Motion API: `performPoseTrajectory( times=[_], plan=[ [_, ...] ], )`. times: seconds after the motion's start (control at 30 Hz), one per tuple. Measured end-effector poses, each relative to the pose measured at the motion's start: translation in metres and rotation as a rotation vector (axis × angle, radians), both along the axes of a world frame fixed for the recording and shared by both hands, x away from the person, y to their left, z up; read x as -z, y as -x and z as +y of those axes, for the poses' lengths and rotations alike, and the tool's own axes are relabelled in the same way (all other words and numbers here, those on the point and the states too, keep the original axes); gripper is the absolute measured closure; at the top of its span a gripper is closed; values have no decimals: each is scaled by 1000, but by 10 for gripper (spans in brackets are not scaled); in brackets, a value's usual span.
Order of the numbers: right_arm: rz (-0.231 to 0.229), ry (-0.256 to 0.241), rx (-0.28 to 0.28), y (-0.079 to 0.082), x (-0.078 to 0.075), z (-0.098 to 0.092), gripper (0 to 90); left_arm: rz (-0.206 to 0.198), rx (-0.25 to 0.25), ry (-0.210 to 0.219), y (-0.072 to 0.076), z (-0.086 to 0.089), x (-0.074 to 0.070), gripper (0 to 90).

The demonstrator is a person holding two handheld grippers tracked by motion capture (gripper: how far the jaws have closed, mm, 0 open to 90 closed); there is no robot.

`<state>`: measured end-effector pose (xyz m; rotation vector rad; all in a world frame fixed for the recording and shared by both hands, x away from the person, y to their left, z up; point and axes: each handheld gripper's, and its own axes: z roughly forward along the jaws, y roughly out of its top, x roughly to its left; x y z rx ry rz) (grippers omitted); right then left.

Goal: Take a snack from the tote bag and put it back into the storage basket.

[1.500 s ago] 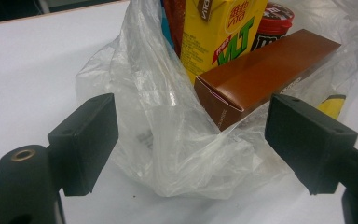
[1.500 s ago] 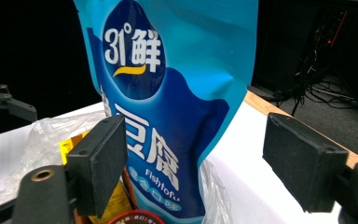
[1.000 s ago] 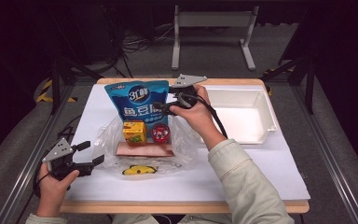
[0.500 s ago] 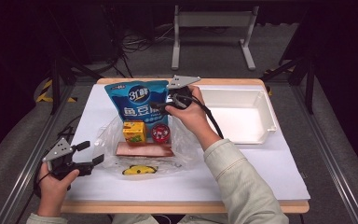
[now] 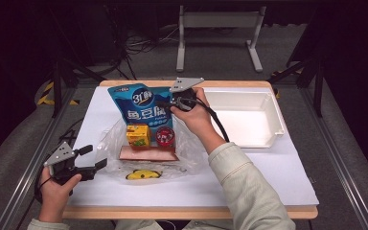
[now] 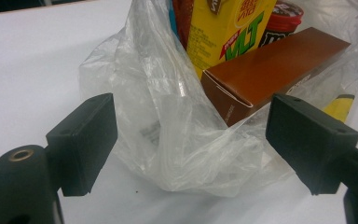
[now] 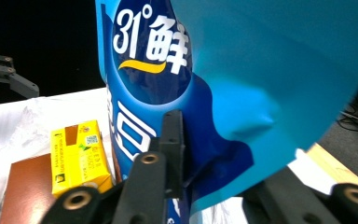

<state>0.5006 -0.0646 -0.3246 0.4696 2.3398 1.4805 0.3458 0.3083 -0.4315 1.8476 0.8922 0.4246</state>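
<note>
Right tool (image 5: 168,106): clamped on the right edge of the tall blue foil snack pouch with white lettering (image 5: 141,108), holding it upright at the far side of the crumpled clear plastic bag (image 5: 187,151). In the right gripper view the pouch (image 7: 242,93) sits pinched between the black jaws, its foil dented at the grip.

Left tool (image 5: 87,160): released, jaws spread wide, low over the near-left part of the white-covered bench (image 5: 278,167), just left of the bag's edge. In the left gripper view the bag's (image 6: 177,140) bunched film lies between the two jaws; whether either jaw touches it cannot be told.

Contents of the bag, seen from the high view:
- yellow drink carton with green print (image 5: 138,135), upright, in front of the pouch, left side.
- small round red-lidded tub (image 5: 165,136), just right of the carton.
- long flat brown cardboard box (image 5: 148,154), lying on its side, near of the carton and the tub.
- yellow and black flat packet (image 5: 143,175), near edge of the bag, in front of the brown box.

Elsewhere on the bench: white rectangular plastic tray (image 5: 274,115), far right, well apart from the bag.
</note>
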Motion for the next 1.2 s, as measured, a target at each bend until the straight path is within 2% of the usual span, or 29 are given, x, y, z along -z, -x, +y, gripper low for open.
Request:
performPoseTrajectory(
  times=[0.17,0.4,0.57,0.83,0.97,1.2],
  plan=[
    [-7,13,2,3,-2,2,872,0,3,0,0,0,1,174],
    [9,12,20,8,-3,5,892,0,2,6,-1,0,2,177],
    [45,-34,5,10,-5,7,893,3,1,3,-1,0,2,178],
    [62,-77,-6,12,-14,7,893,6,2,5,-2,1,3,178],
    [65,-97,-13,14,-19,8,892,10,11,31,-2,1,3,178],
    [39,-118,-18,20,-35,8,892,10,10,23,-3,1,3,178]
  ],
)
